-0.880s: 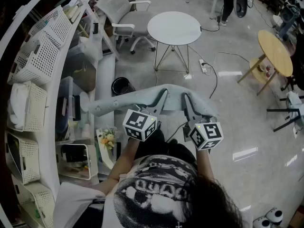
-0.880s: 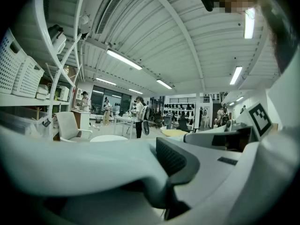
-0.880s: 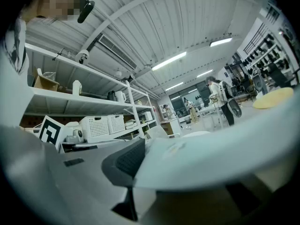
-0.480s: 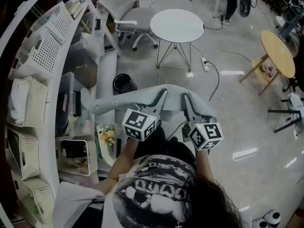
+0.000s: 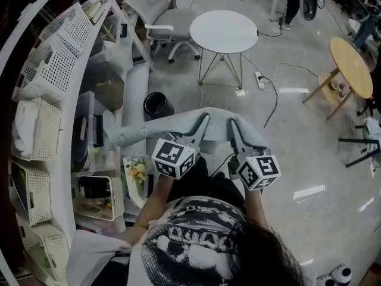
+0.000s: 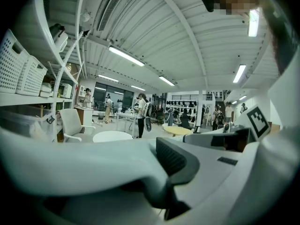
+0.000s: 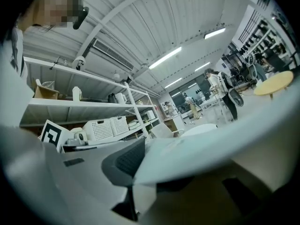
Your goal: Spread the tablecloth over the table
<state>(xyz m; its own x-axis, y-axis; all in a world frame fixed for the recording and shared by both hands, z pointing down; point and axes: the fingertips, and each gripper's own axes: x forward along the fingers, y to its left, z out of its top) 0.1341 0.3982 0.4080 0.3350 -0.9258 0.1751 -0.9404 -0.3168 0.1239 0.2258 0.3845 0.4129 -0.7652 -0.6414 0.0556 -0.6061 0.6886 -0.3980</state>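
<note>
My left gripper (image 5: 204, 119) and right gripper (image 5: 233, 124) both pinch the tablecloth (image 5: 149, 128) (light blue). It hangs toward nine o'clock. The round table (image 5: 224, 31) stands at twelve.

Glossy grey floor (image 5: 309, 159), power strip (image 5: 260, 81) lying on it. Shelf rack (image 5: 66, 159) on left, white baskets (image 5: 50, 70). Grey chair (image 5: 158, 14), black bin (image 5: 156, 105), round wooden table (image 5: 350, 67). Strip lights (image 6: 125, 56) on ribbed ceiling (image 6: 187, 27).

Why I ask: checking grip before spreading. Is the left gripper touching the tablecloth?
Touching. The left gripper view shows the left gripper clamped on the tablecloth, at its edge.
</note>
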